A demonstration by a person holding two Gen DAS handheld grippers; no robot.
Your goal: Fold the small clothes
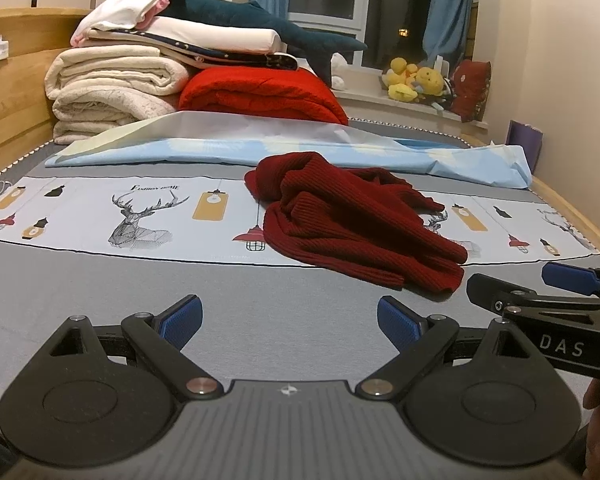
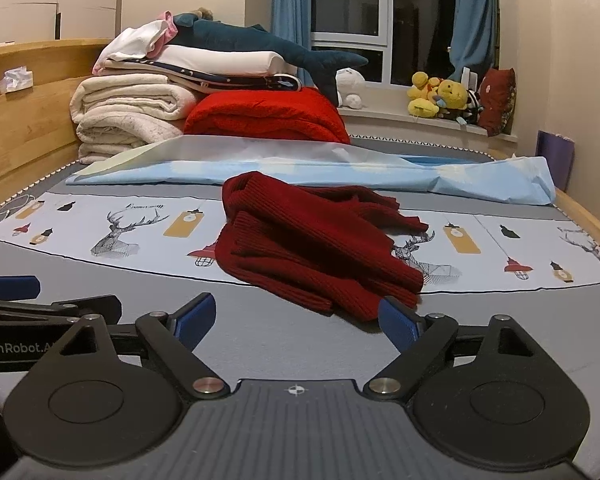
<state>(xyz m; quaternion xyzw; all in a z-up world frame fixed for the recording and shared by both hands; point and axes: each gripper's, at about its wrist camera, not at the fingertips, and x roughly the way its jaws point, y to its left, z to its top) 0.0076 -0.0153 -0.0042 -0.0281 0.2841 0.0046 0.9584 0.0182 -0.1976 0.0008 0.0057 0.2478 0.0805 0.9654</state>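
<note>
The sweater (image 1: 356, 220) lies crumpled in a dark red heap on the bed (image 1: 140, 288), across the printed band with the deer and lamps and spilling onto the plain grey sheet nearer the grippers. Its ribbed cuffs and hem are bunched over each other, with no clean edge or flat panel showing, so as far as I can judge the folding has not begun: it needs spreading out first, then the sleeves and body turned in. The left gripper (image 1: 290, 322) hovers over bare grey sheet, jaws wide apart and holding nothing, the sweater ahead and to its right. The right gripper (image 2: 296, 320) also stands wide open with nothing in it, and the nearest cuff sits just beyond its right-hand finger (image 2: 396, 322); I cannot tell whether they touch. Behind the sweater lies a pale blue sheet (image 2: 300, 172), and farther back a stack of folded blankets (image 2: 140, 108).
</note>
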